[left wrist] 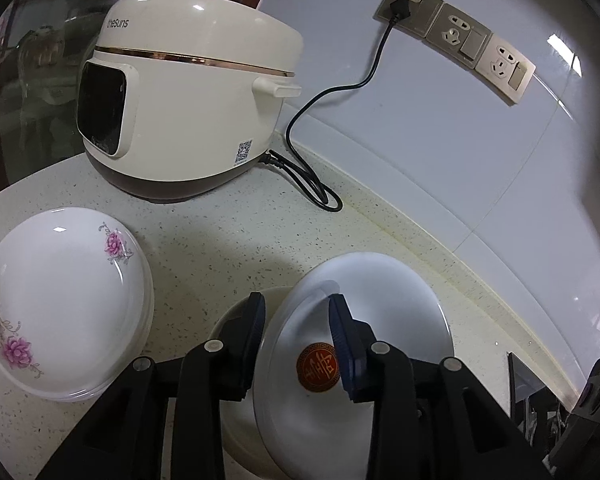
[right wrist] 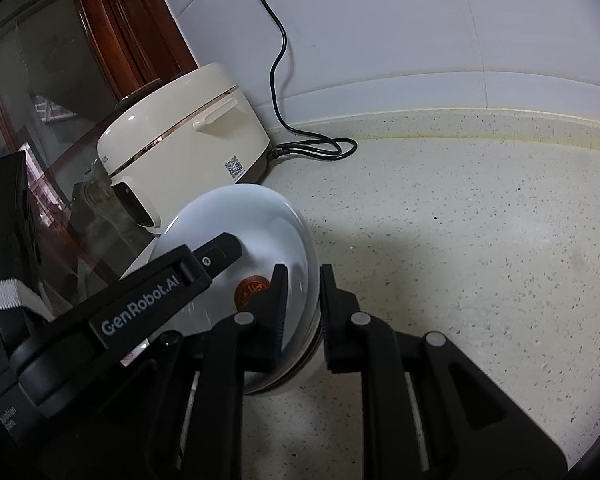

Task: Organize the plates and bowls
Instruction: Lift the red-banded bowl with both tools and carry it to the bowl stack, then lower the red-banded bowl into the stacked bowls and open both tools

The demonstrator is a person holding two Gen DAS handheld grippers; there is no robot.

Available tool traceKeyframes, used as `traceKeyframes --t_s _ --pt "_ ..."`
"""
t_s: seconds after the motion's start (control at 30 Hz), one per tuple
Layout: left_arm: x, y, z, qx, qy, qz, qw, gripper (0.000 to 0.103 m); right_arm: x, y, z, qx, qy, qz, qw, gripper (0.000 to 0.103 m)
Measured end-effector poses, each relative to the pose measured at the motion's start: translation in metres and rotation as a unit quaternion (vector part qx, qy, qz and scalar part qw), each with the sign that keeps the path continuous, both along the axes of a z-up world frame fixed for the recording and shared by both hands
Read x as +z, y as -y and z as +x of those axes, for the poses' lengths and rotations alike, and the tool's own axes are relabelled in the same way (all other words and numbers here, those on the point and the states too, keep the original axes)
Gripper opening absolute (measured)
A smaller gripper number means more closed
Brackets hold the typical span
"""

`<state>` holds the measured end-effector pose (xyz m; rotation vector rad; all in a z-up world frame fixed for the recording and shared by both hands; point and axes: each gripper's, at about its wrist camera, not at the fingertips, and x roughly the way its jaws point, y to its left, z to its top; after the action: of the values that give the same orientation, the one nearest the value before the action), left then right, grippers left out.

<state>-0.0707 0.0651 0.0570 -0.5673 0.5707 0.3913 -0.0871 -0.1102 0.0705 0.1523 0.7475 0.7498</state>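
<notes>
A white bowl (left wrist: 364,292) with a red round seal (left wrist: 318,368) inside is tilted over a second white bowl (left wrist: 228,320) on the speckled counter. In the left wrist view my left gripper (left wrist: 296,304) straddles its near rim, one finger inside and one outside, with a gap at the inner pad, so it is open. In the right wrist view my right gripper (right wrist: 303,272) is shut on the same bowl's (right wrist: 256,228) right rim. A left gripper finger (right wrist: 220,252) reaches over the bowl from the left. A stack of floral plates (left wrist: 60,304) sits further left.
A cream rice cooker (left wrist: 188,92) stands at the back left, its black cord (left wrist: 312,184) looped on the counter and plugged into the wall sockets (left wrist: 456,36). A glass door with a wooden frame (right wrist: 112,32) lies left. Bare speckled counter (right wrist: 480,248) stretches to the right.
</notes>
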Motion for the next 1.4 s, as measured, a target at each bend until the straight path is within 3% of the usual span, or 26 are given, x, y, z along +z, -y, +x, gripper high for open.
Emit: traceKeyframes --t_s 0.4,0.83,0.93,0.97,1.0,1.07,1.23,1.3,1.4 --pt "-0.002 -0.008 -0.002 0.003 0.009 -0.023 0.9997 0.034 0.0 -0.003 -0.005 0.008 0.013 -0.009 1.0 0.021" --pt "0.001 -0.011 -0.008 0.024 0.016 -0.009 0.9996 0.035 -0.002 -0.002 -0.002 0.007 0.007 -0.015 1.0 0.023" --pt "0.001 -0.011 -0.008 0.025 0.015 -0.006 0.9996 0.037 -0.003 -0.004 -0.002 0.007 0.008 -0.019 1.0 0.028" --pt "0.002 -0.011 -0.007 0.027 0.014 -0.003 0.9995 0.037 -0.002 -0.004 -0.003 0.007 0.01 -0.02 1.0 0.035" --pt "0.002 -0.011 -0.007 0.034 0.01 0.005 0.9994 0.039 -0.002 -0.004 -0.004 0.006 0.012 -0.02 1.0 0.04" --pt "0.002 -0.011 -0.008 0.052 -0.003 0.014 0.9985 0.054 -0.001 -0.003 -0.005 0.007 0.013 -0.019 1.0 0.042" --pt "0.0 -0.016 -0.01 0.053 0.002 0.003 0.9986 0.054 0.0 -0.001 -0.004 0.007 0.009 -0.016 1.0 0.043" --pt "-0.002 -0.02 -0.01 0.052 0.01 -0.013 0.9985 0.059 0.002 0.005 -0.003 0.002 0.005 -0.006 1.0 0.05" --pt "-0.003 -0.027 -0.014 0.054 0.021 -0.033 0.9977 0.073 0.002 0.023 0.007 -0.011 -0.021 0.032 0.999 0.058"
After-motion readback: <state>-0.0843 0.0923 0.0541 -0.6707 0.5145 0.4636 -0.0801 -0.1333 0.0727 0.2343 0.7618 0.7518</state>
